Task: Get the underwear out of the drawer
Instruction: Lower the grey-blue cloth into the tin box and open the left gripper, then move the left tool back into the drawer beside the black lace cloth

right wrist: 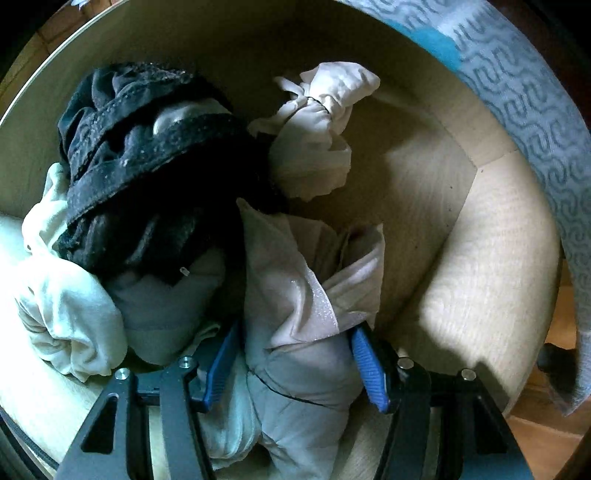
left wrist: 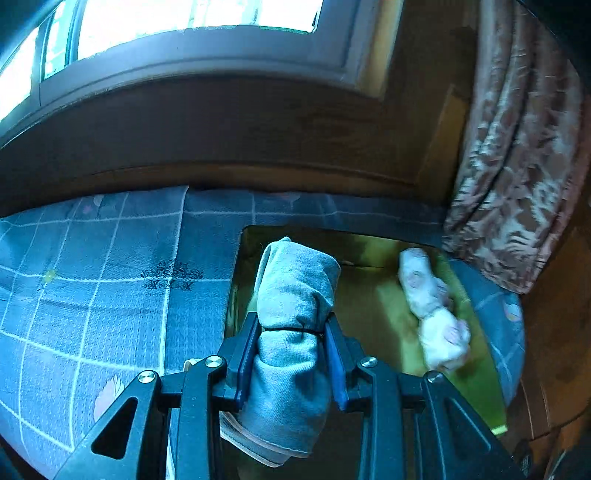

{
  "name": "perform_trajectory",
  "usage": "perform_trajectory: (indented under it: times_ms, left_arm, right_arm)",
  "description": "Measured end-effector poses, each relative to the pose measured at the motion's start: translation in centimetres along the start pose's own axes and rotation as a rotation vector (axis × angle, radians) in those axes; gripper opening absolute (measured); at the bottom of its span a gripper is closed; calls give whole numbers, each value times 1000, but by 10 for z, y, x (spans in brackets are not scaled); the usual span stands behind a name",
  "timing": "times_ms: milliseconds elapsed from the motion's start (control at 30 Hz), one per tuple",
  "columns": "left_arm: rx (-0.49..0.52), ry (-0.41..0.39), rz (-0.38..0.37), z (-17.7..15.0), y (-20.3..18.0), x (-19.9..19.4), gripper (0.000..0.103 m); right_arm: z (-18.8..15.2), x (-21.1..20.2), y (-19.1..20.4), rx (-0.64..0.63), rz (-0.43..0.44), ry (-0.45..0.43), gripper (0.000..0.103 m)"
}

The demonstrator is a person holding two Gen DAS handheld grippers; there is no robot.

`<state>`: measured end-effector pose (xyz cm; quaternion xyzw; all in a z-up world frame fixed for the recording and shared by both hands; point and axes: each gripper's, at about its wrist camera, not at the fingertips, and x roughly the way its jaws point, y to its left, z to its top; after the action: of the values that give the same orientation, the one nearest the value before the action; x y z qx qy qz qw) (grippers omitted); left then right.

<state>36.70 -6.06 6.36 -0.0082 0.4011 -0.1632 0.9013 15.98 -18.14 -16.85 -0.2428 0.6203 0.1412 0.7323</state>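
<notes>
Left wrist view first: left gripper [left wrist: 293, 347] clamped tight on a rolled grey bundle [left wrist: 295, 295], tied round the middle with a thin band, pads biting right at that waist. Held up in the air above a yellowish tray [left wrist: 373, 306] sitting on the blue checked bedspread [left wrist: 92, 280]. Already lying along the tray's right edge: a rolled pale pink bundle [left wrist: 432, 314], a bit blurred. Patterned curtain [left wrist: 517, 147] off to the right, window [left wrist: 192, 22] up top.

Right wrist view: looking almost straight down into the drawer [right wrist: 480, 236], pale wood. Right gripper [right wrist: 291, 365] with blue pads either side of a pale satin bundle [right wrist: 310, 288] near the drawer's front edge, squeezing its lower end, so probably gripped, though can't swear to how firmly. More underwear still in there: a black lace pile [right wrist: 147, 166] toward the left side, a white tied bundle [right wrist: 317, 136] further back in the middle, and a white roll [right wrist: 70, 321] by the left wall.

Handling-wise: all light, soft, squashy, nothing fragile. Satin looks slippery, loose flaps likely to slide out, so best grabbed at the banded waist where the roll is densest. Lace probably snags on its neighbours, so worth lifting slowly.
</notes>
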Motion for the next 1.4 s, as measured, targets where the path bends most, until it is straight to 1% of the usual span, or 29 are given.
perform_trajectory:
  times_ms: [167,300,400,500,667,767,833,900,1033,1100,1167,1267,1400]
  left_arm:
    - [18,30,75,17,-1,34,33]
    - [-3,62,110,29,4,61,33]
    - [-20,82,121,36,5,79,33]
    - [-9,82,138,38,2,87,33]
    - [57,85,184,37,-8,92,34]
    - [64,84,182,37,-8,92,36]
    - [48,75,174,38,-7,88,39]
    - [25,50,155,39,-4,79,44]
    - [-9,2,134,40,-1,55,46]
    - [-7,-21,126,36,-2,40,46]
    - [19,-55,104,25,-4,18,46]
    - [60,-81,56,5,-8,-9,46]
    - [91,-104,19,-25,-9,-43,46]
  right_arm:
    - [2,0,-2,2,4,-7,62]
    - [3,-2,-3,1,7,-11,62]
    - [3,-3,-4,-1,12,-13,62]
    - [2,-4,-5,-2,14,-16,62]
    - [1,-4,-5,-3,19,-21,62]
    - [1,-4,-5,-4,21,-23,62]
    - [1,-4,-6,-4,21,-24,62]
    - [1,-4,-6,-4,22,-24,62]
    - [0,-4,-6,-4,23,-26,62]
    - [0,-5,-6,-4,23,-27,62]
    - [0,-6,-7,-3,25,-31,62]
    - [1,-6,-7,-3,27,-34,62]
    - [1,-7,-7,-3,25,-33,62]
